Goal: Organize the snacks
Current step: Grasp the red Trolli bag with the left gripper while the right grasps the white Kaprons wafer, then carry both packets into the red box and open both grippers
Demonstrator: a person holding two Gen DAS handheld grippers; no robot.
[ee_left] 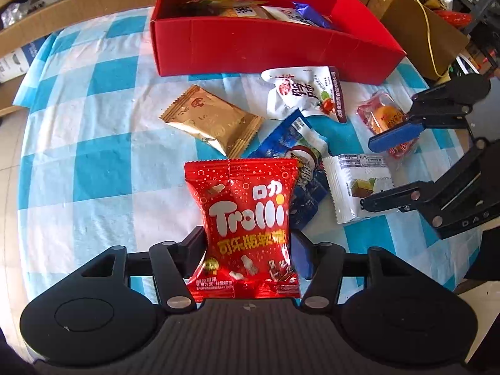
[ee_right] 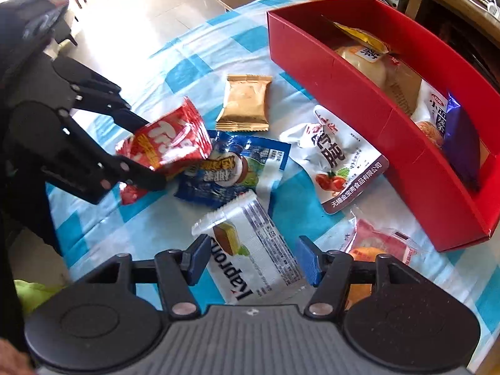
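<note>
The red Trolli packet (ee_left: pixel 247 231) was pinched between the jaws of the left gripper (ee_left: pixel 247 250), lifted clear of the checked cloth (ee_left: pixel 93 125), awaiting carriage into the red box (ee_left: pixel 250 50), while the right gripper (ee_right: pixel 253 261) stood spread over the white Kaprons packet (ee_right: pixel 250 250).

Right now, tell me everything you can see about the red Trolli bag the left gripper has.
The Trolli bag is a small glossy red plastic pouch with white lettering, yellow Chinese characters, printed bubbles and cola-bottle pictures. It is sealed, with crimped top and bottom edges. The left gripper is shut on its lower half, one finger on each side, pinching it inward. The right wrist view shows it tilted among the loose snacks, next to the blue packet; whether it touches the checked tablecloth or that packet cannot be told.
</note>
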